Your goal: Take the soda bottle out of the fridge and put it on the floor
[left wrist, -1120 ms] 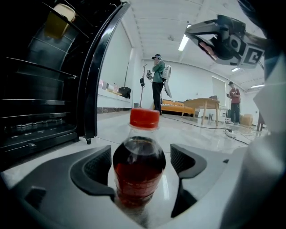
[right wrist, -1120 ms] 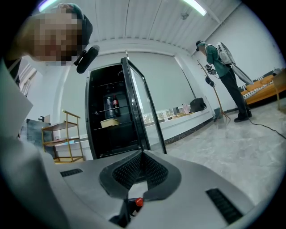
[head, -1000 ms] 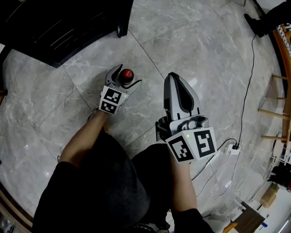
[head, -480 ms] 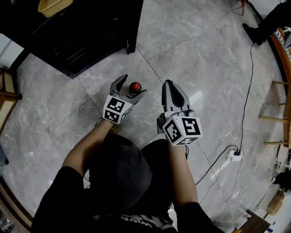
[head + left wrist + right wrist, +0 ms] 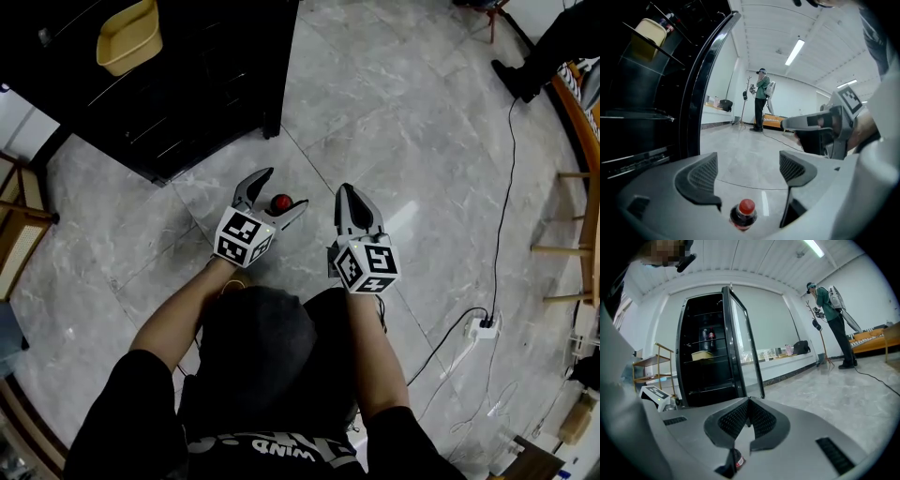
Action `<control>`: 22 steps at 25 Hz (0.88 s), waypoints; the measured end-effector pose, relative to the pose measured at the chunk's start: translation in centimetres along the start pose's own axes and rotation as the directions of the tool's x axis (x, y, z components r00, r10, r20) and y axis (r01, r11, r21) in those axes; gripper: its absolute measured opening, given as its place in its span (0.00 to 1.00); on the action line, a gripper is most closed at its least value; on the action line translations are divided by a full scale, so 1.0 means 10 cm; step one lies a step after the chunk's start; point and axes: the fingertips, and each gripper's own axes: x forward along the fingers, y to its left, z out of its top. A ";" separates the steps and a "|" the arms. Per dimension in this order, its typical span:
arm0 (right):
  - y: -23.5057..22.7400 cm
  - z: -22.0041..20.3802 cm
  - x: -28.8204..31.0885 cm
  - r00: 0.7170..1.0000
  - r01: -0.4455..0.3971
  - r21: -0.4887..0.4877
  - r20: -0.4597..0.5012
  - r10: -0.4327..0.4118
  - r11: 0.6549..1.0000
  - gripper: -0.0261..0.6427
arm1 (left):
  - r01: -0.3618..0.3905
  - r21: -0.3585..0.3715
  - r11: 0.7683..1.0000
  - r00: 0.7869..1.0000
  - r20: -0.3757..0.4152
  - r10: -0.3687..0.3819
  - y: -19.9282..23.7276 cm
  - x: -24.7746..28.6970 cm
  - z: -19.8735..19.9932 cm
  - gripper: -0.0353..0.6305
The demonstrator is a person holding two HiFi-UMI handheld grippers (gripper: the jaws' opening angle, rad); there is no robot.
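Note:
The soda bottle (image 5: 280, 202), dark with a red cap, stands upright on the grey marble floor (image 5: 422, 122) in front of the black fridge (image 5: 206, 75). My left gripper (image 5: 284, 187) hangs open above it, with the cap showing between its spread fingers and touching neither. In the left gripper view the bottle (image 5: 744, 213) sits low, beneath the open left gripper (image 5: 747, 164). My right gripper (image 5: 345, 189) is shut and empty just right of the bottle. In the right gripper view the bottle (image 5: 736, 461) peeks out under the shut right gripper (image 5: 749, 401).
The fridge (image 5: 710, 357) stands open, its glass door (image 5: 701, 79) swung out, with a yellow tub (image 5: 128, 36) on a shelf. A cable and power strip (image 5: 483, 326) lie at the right. Wooden furniture (image 5: 572, 169) lines the right edge. A person (image 5: 761, 98) stands far off.
Both grippers have lifted away from the floor and drawn closer together. The bottle stays standing on the floor. More of the fridge has come into the head view.

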 end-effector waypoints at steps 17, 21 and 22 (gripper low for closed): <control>0.61 2.36 -0.41 0.998 0.052 0.167 -0.048 -0.044 0.985 0.07 | -0.052 -0.019 0.998 0.996 -0.069 0.050 -0.01 -0.93 2.74 0.06; 0.98 3.15 -0.68 0.996 0.043 0.173 -0.081 -0.029 0.984 0.07 | -0.037 -0.047 0.998 0.995 -0.094 0.032 -0.27 -1.26 3.58 0.06; 1.07 3.34 -0.74 0.996 0.039 0.170 -0.090 -0.024 0.985 0.07 | -0.033 -0.048 0.998 0.995 -0.097 0.028 -0.33 -1.35 3.78 0.06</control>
